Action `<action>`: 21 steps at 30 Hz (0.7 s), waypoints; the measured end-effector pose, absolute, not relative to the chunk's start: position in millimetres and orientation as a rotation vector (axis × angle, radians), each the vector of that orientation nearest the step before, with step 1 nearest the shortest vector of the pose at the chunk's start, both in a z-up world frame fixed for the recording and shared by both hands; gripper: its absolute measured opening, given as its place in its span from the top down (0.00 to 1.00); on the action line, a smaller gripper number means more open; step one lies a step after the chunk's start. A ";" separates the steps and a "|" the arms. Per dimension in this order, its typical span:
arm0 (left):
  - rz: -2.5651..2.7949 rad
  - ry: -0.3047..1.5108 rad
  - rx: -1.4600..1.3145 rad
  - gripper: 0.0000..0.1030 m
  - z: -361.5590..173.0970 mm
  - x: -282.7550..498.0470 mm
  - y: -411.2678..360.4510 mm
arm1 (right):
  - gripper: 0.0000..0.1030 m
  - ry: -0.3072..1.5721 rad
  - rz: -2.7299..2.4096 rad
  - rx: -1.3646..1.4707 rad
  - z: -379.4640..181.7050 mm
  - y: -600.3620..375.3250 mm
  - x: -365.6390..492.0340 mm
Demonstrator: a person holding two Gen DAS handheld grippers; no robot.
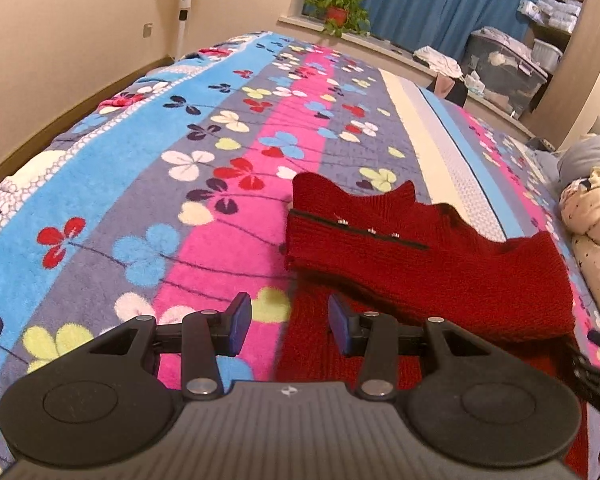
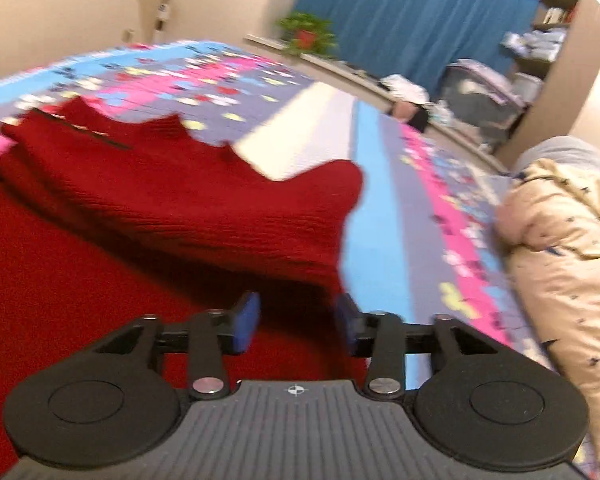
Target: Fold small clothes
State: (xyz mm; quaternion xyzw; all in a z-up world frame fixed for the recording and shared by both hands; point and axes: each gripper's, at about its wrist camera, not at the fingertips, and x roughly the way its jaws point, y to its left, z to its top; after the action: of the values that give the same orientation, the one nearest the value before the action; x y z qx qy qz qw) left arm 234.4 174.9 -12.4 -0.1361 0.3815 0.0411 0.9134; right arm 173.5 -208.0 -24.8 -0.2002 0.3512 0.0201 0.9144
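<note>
Left hand-held gripper (image 1: 290, 322) over sweater's (image 1: 420, 264) edge

red sweater (image 1: 420, 264) – coarse ribbed knit; bedspread (image 1: 140, 184) – fuzzy fleece; left hand-held gripper (image 1: 290, 322) – matt black plastic

The left gripper (image 1: 290, 322) and the right gripper (image 2: 297, 322) look the same. Each has a grey body with straight ridges along the bottom of the frame and a small white cross mark in the middle. Two big black round discs sit in the lower corners. Black arms with shiny silver screws reach up to two blue pads (image 1: 241, 316).
</note>
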 end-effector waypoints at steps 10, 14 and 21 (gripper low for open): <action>0.100 0.812 -0.277 0.54 -23.3 243.1 177.7 | 0.95 0.911 -0.163 -0.044 -55.9 -284.0 246.1; 0.077 0.811 -0.282 0.54 -21.9 243.3 174.8 | 0.98 0.978 -0.331 0.278 -78.9 -351.4 232.2; 0.061 0.818 -0.249 0.54 -25.5 243.4 163.2 | 0.89 0.668 -0.169 0.246 -37.6 -341.2 224.2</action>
State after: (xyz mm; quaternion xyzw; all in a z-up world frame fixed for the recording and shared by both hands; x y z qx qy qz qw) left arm 243.4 163.2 -25.5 -0.1209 0.3965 0.0297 0.9096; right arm 224.2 -341.2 -37.6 0.1201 0.3268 -0.0827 0.9338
